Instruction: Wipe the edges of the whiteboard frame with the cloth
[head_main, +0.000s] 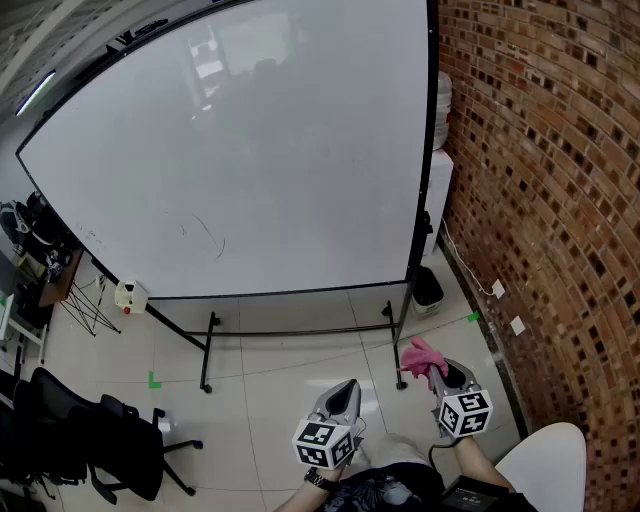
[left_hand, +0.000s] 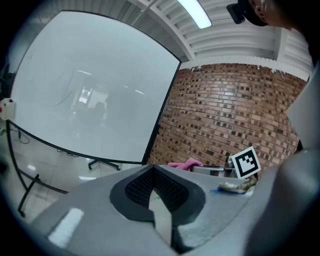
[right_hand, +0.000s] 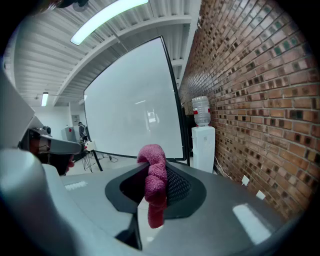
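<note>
My right gripper (head_main: 438, 373) pinches the pink cloth (right_hand: 154, 176), held low before the whiteboard frame (head_main: 419, 200) (well apart from its right edge). My left gripper (head_main: 347, 388) is pressed together, holding nothing.

one large whiteboard on a black wheeled stand (head_main: 250, 150), one pink terry cloth (head_main: 422, 358), two grey marker-cubed grippers, the left gripper (head_main: 347, 387) and the right gripper (head_main: 438, 372), one white water dispenser (head_main: 437, 190), one black office chair (head_main: 110, 450), one small black bin (head_main: 428, 288).
</note>
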